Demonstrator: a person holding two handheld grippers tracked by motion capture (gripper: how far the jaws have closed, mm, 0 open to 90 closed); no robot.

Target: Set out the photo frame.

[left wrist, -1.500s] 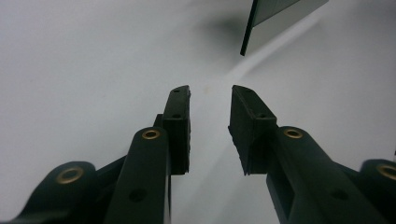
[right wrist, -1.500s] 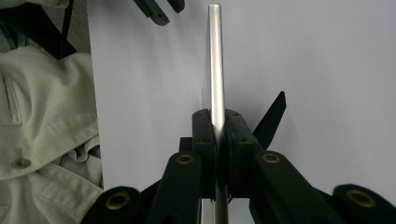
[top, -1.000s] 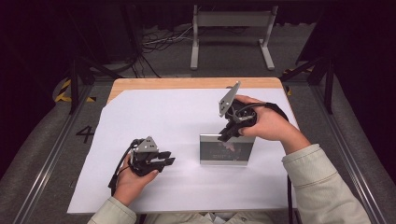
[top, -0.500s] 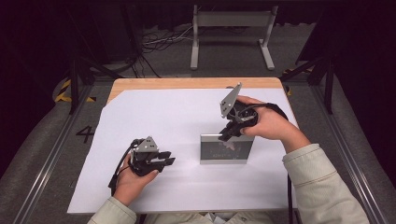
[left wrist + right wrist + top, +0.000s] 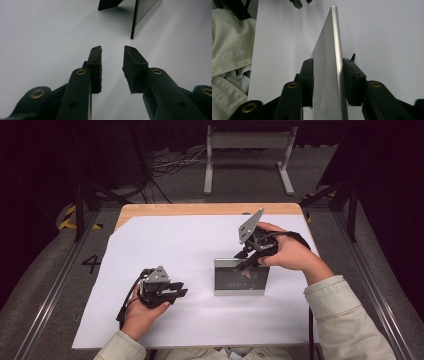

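Upright, the silver picture frame [image 5: 241,277] stands between the right gripper [image 5: 248,258]'s just-opening fingers [image 5: 308,77].

A picture frame [image 5: 240,277] stands upright right of centre on the counter [image 5: 165,240] — the right claw [image 5: 245,260] at its top edge, the left claw [image 5: 181,292] well apart to its left.

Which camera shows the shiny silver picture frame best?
The high view: the upright silver picture frame shows its whole glossy front. The right gripper view shows its top edge; the left gripper view shows one side edge.
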